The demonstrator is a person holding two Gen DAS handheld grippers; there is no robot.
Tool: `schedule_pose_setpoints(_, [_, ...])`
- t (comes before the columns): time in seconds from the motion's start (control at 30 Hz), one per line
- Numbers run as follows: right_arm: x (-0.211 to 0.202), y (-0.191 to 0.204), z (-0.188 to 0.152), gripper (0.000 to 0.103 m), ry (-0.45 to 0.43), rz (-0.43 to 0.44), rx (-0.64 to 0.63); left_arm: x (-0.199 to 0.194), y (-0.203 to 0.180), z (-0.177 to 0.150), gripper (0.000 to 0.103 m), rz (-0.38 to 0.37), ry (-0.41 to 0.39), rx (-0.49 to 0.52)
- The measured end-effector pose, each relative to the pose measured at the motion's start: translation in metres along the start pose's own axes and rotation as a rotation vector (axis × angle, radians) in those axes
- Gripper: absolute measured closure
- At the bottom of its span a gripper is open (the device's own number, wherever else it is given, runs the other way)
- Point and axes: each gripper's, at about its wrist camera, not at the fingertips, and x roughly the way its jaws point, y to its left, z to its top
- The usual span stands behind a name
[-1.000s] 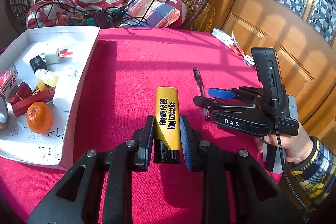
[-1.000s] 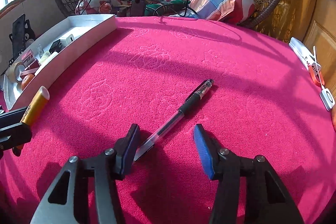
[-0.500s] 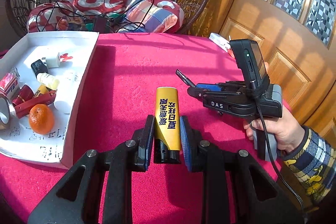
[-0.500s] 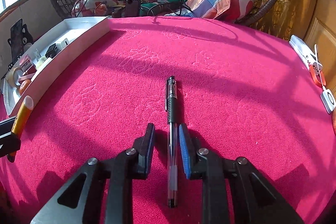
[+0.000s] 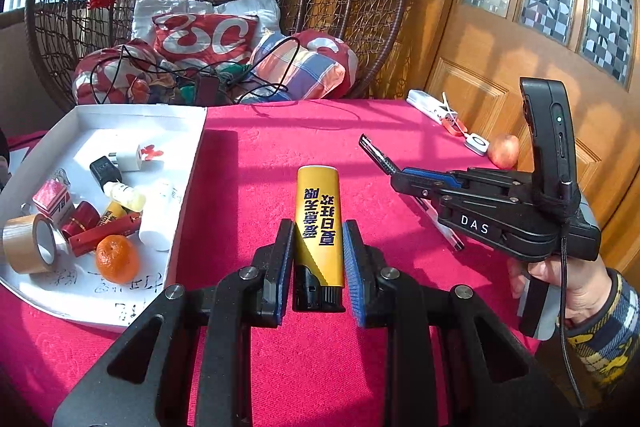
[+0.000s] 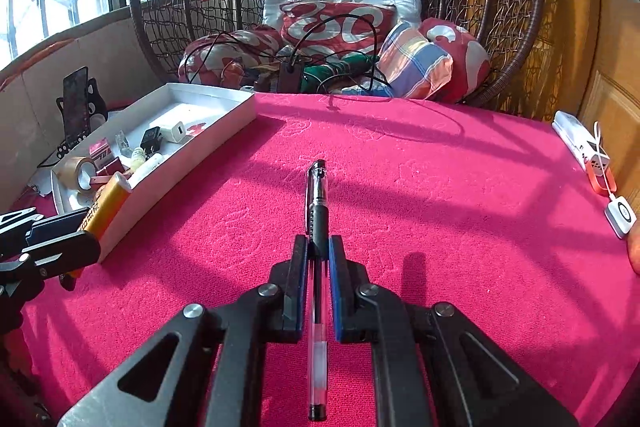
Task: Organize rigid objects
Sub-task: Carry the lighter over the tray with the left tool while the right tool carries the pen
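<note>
A yellow lighter [image 5: 318, 211] with dark print sticks forward out of my left gripper [image 5: 316, 227], which is shut on its black lower end and holds it above the pink tablecloth. My right gripper [image 6: 319, 241] has its jaws closing tight on a black-and-clear pen [image 6: 316, 187]; the pads press on its barrel. The pen lies along the fingers, tip end forward, lifted off the cloth. In the left wrist view the right gripper [image 5: 400, 181] hovers to the right with the pen [image 5: 374, 151] poking out. The white tray [image 5: 192, 163] stands at the left.
The tray holds a tape roll [image 5: 28, 245], a mandarin [image 5: 117, 259], small bottles and plugs. An apple [image 5: 503, 151] and a white charger [image 5: 432, 107] lie at the table's far right edge. A wicker chair with cushions [image 5: 208, 39] stands behind; a phone on a stand [image 6: 76, 107] sits left.
My right gripper closed around the pen, which swung into line with the fingers, and raised it off the cloth. My left gripper rose a little, still gripping the lighter.
</note>
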Motion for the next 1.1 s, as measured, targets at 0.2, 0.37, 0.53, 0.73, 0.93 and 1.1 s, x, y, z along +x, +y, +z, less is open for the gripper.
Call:
schedule_pose_setpoints(0.2, [-0.025, 0.029, 0.015, 0.096, -0.072, 0.020, -0.063, -0.016, 0.006, 0.006, 0.079, 0.032, -0.041, -0.010])
schedule_pose_setpoints(0.37, [-0.035, 0.043, 0.020, 0.096, -0.099, 0.031, -0.086, -0.030, 0.012, 0.007, 0.079, 0.049, -0.072, -0.024])
schedule_pose_setpoints(0.53, [-0.043, 0.055, 0.020, 0.095, -0.112, 0.042, -0.109, -0.038, 0.018, 0.006, 0.079, 0.055, -0.087, -0.038])
schedule_pose_setpoints(0.73, [-0.049, 0.068, 0.022, 0.095, -0.121, 0.050, -0.132, -0.048, 0.022, 0.005, 0.079, 0.059, -0.108, -0.047])
schedule_pose_setpoints(0.93, [-0.050, 0.078, 0.027, 0.095, -0.126, 0.066, -0.146, -0.057, 0.031, 0.003, 0.079, 0.069, -0.126, -0.066])
schedule_pose_setpoints(1.1, [-0.048, 0.086, 0.029, 0.095, -0.122, 0.080, -0.159, -0.062, 0.040, 0.001, 0.079, 0.075, -0.136, -0.087])
